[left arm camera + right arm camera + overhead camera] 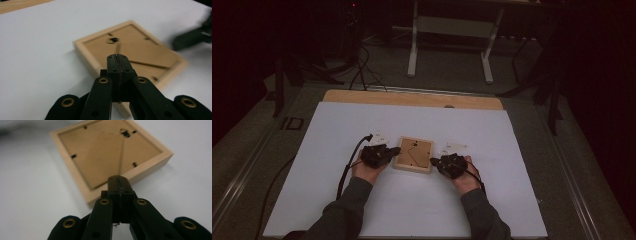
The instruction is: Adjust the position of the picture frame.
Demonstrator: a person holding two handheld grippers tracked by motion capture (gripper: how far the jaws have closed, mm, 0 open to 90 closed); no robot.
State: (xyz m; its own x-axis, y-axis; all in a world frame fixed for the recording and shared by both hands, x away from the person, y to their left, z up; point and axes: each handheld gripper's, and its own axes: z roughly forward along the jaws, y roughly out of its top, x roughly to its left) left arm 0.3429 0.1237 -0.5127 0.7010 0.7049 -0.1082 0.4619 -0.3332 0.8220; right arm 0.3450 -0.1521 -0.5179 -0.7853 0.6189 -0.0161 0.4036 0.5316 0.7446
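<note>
A small wooden picture frame (414,154) lies back-side up on the white sheet, its brown backing board held by small turn clips. My left gripper (396,150) is at the frame's left edge, jaws shut with nothing between them. In the left gripper view the shut tips (117,58) hover over the frame (140,52) and its backing. My right gripper (434,161) sits at the frame's right edge, also shut and empty. The right gripper view has its tips (117,178) just above the near rim of the frame (105,152).
The white sheet (337,130) covers a wooden tabletop (412,98). Two small white cards (455,148) lie just behind the grippers. Cables trail from the left gripper. A white table base (451,30) stands on the dark floor beyond.
</note>
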